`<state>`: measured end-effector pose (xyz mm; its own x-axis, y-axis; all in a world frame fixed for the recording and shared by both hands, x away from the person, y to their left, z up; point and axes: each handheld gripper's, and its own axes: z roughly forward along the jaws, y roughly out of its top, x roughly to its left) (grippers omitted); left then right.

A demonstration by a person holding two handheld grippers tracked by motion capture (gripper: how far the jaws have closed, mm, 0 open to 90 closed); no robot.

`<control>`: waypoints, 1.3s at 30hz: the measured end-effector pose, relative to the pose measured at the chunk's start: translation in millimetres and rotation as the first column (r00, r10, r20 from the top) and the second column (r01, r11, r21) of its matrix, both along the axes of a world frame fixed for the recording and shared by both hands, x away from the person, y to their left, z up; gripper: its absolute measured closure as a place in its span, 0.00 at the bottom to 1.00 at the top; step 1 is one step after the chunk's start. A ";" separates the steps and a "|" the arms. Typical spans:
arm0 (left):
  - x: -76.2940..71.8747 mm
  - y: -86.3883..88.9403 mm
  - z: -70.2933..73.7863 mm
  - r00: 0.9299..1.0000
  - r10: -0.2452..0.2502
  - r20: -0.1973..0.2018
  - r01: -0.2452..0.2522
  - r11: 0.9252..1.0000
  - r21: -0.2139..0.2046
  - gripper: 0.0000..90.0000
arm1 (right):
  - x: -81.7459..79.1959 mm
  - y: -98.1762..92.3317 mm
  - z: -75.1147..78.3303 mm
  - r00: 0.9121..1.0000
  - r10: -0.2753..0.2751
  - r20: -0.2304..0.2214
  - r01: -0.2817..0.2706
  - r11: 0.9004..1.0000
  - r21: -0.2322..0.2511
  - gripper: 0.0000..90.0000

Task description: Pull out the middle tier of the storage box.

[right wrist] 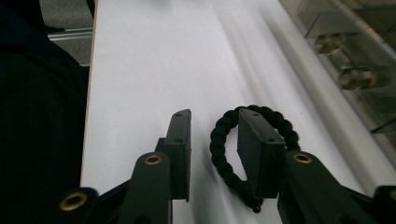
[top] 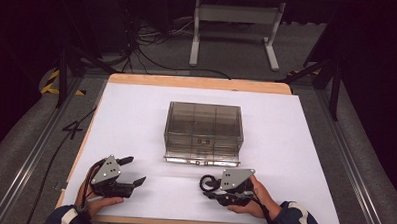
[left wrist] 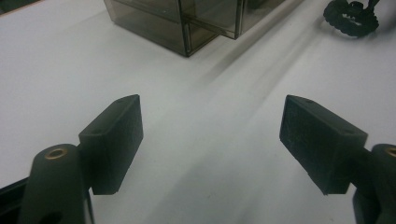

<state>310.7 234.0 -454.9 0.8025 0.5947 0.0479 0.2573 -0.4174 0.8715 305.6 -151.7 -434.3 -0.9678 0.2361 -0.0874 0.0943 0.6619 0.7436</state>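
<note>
At the bottom of the right gripper view, the right gripper (right wrist: pixel 212 140) rises with its 2 black jaws a little apart. The black braided cord bracelet (right wrist: pixel 219 140) lies on the white table surface (right wrist: pixel 140 70), and the right-hand jaw sits inside its ring, so the left side of the cord loop falls in the gap between the jaws. The pads do not press on the cord; the tongs stand open with the loop around 1 jaw.

In the high view the right gripper (top: pixel 210 185) sits at lower centre-right, held by a hand in a dark sleeve, with the bracelet (top: pixel 208 181) at its tip, just below the front edge of the smoky transparent plastic drawer box (top: pixel 204 129), which stands at the middle of the frame.

The left gripper (top: pixel 133 170) rests at lower left of the high view, well apart from the box. In the left gripper view its 2 jaws stand wide open over bare table, nothing between them; the bracelet (left wrist: pixel 351 17) shows at upper right, the box (left wrist: pixel 187 21) at the top.
</note>
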 end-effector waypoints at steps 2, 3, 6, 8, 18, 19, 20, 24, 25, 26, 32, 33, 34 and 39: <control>0.0 -0.7 -1.0 1.000 0.002 0.004 -0.002 1.000 -0.005 0.22 | 1.1 3.0 -2.4 1.000 0.002 0.000 -0.002 1.000 -0.016 0.74; 0.1 -0.8 -1.2 1.000 0.008 0.007 -0.008 1.000 -0.007 0.21 | 2.2 3.6 -3.4 1.000 -0.001 -0.003 0.001 1.000 -0.014 0.75; 0.8 -0.8 -1.9 1.000 0.007 0.004 -0.007 1.000 -0.005 0.19 | 3.7 4.7 -4.9 1.000 -0.005 -0.007 0.005 1.000 -0.019 0.77; -0.2 -2.0 -2.4 1.000 0.010 0.003 -0.010 1.000 -0.006 0.19 | 4.4 6.3 -6.1 1.000 -0.005 -0.017 0.004 1.000 -0.024 0.80; 0.9 -3.5 -3.0 1.000 0.009 -0.008 -0.009 1.000 0.010 0.17 | 6.4 10.6 -10.7 1.000 -0.018 -0.022 0.017 0.997 -0.070 0.93; 1.1 -3.5 -3.1 1.000 0.009 -0.012 -0.008 1.000 0.009 0.17 | 6.1 11.0 -10.7 1.000 -0.019 -0.018 0.018 0.997 -0.073 0.93; 1.5 -3.4 -2.9 1.000 0.010 -0.012 -0.010 1.000 0.011 0.17 | 5.9 11.1 -10.4 1.000 -0.016 -0.017 0.015 0.997 -0.076 0.94; 1.5 -3.9 -2.9 1.000 0.011 -0.010 -0.011 1.000 0.013 0.18 | 4.8 10.4 -9.2 1.000 -0.017 -0.005 0.016 0.997 -0.077 0.95; 1.5 -4.2 -2.9 1.000 0.009 -0.012 -0.009 1.000 0.018 0.18 | 4.9 9.8 -8.5 1.000 -0.016 -0.002 0.016 0.997 -0.072 0.95; 1.6 -4.4 -2.9 1.000 0.010 -0.012 -0.010 1.000 0.020 0.18 | 4.8 9.0 -7.3 1.000 -0.014 -0.003 0.014 0.998 -0.068 0.95; 3.5 -2.4 -2.7 1.000 0.023 0.000 -0.023 1.000 0.018 0.18 | 7.0 5.7 -3.9 1.000 -0.012 -0.011 0.011 0.999 -0.044 0.95; 3.9 -1.7 -2.6 1.000 0.022 -0.004 -0.022 1.000 0.019 0.19 | 7.0 5.9 -3.7 1.000 -0.014 -0.010 0.013 0.999 -0.045 0.95; 4.1 -1.6 -2.5 1.000 0.021 -0.004 -0.021 1.000 0.017 0.19 | 7.0 5.9 -3.3 1.000 -0.012 -0.013 0.011 0.999 -0.044 0.95; 4.7 -1.3 -2.7 1.000 0.014 -0.007 -0.014 1.000 0.013 0.19 | 7.0 5.7 -1.5 1.000 -0.010 -0.014 0.010 0.999 -0.037 0.95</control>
<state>315.4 232.7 -457.6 0.7944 0.6054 0.0497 0.2698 -0.4250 0.8640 312.6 -146.0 -435.8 -0.9666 0.2425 -0.0830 0.1110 0.6877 0.7174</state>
